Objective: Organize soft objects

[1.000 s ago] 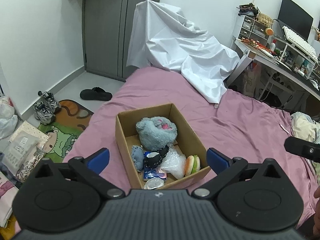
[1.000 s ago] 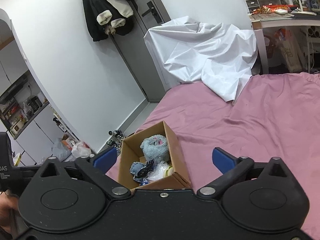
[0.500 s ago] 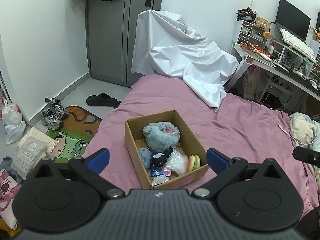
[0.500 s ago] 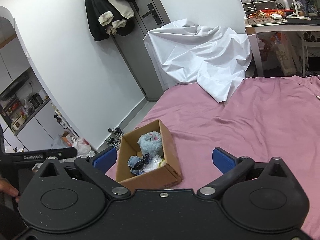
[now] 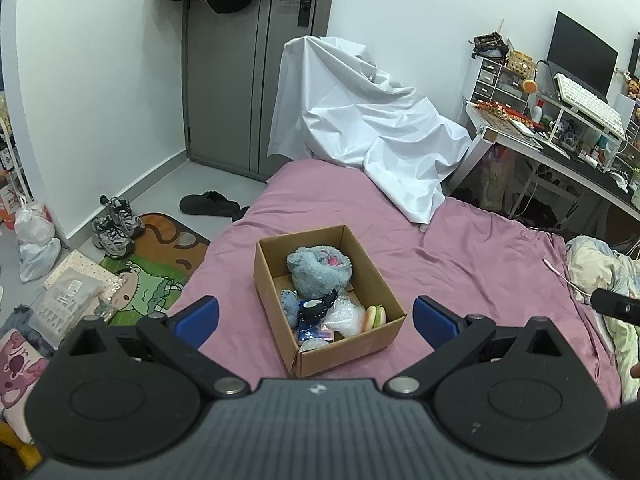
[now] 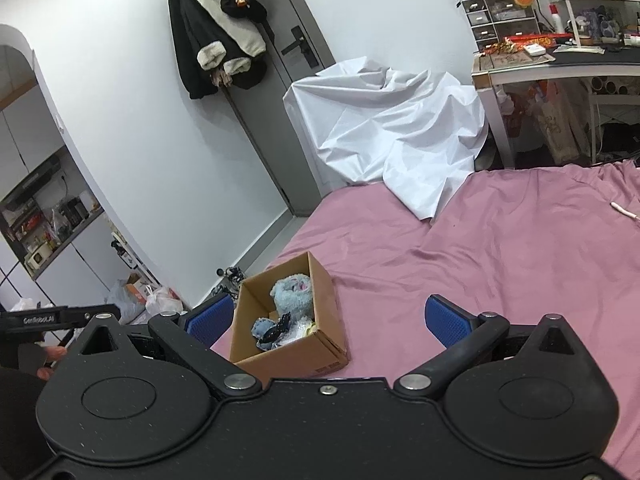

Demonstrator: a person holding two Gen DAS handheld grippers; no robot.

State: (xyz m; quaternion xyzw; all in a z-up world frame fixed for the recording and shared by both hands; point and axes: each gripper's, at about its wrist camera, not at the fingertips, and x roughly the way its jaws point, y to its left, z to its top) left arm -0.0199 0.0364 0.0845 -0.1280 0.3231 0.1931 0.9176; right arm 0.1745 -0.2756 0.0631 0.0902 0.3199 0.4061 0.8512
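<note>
1. One cardboard box [image 5: 344, 344] stands on the pink bedsheet [image 5: 472, 264] – open at the top.
2. Inside it: one big grey-blue plush [image 5: 318, 270], one small blue plush [image 5: 289, 303], one burger toy [image 5: 375, 317], one bubble wrap [image 5: 345, 314] (other small items are unclear).
3. The left gripper [image 5: 316, 318] hangs above the box, fingers wide apart, holding nothing.
4. The right gripper [image 6: 327, 320] – also spread apart and holding nothing.
5. One white sheet [image 5: 372, 136] lies at the far end of the bed.

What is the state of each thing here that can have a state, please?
left gripper: open, empty.
right gripper: open, empty.
cardboard box: open on top, upright on the bed, holding soft items.
blue plush toy: lying inside the box.
door: shut.
monitor: screen dark.
</note>
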